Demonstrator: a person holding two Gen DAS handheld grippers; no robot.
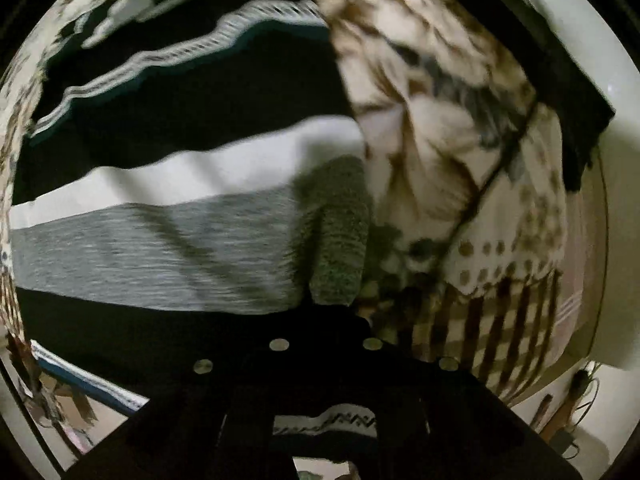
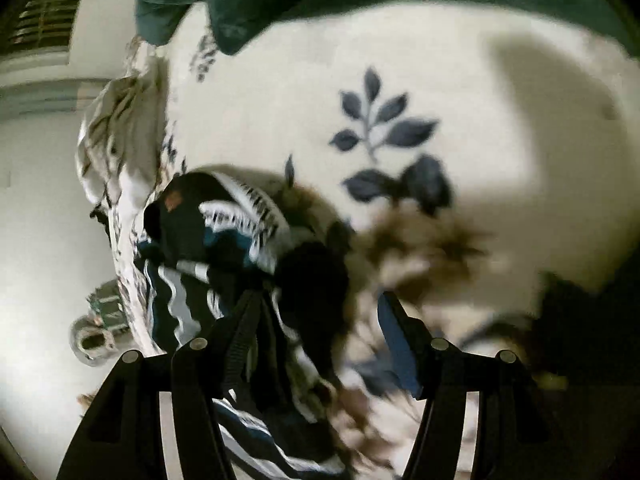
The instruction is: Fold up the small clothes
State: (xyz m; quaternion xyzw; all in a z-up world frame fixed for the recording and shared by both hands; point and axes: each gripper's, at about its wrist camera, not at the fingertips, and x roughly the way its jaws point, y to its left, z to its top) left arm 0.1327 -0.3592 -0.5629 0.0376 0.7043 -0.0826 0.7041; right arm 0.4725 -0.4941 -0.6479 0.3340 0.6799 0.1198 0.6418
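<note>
Leaf-print bedspread underneath, striped knit top bunched across it looks soft and floppy, so grab a hem; right gripper jaws apart, left gripper can't tell.

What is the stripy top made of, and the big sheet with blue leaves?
The stripy top looks like soft knitted cloth, matte: its grey band is flecked and it hangs in folds. The leaf-print sheet seems smooth woven fabric, perhaps cotton; blur leaves that open.
</note>
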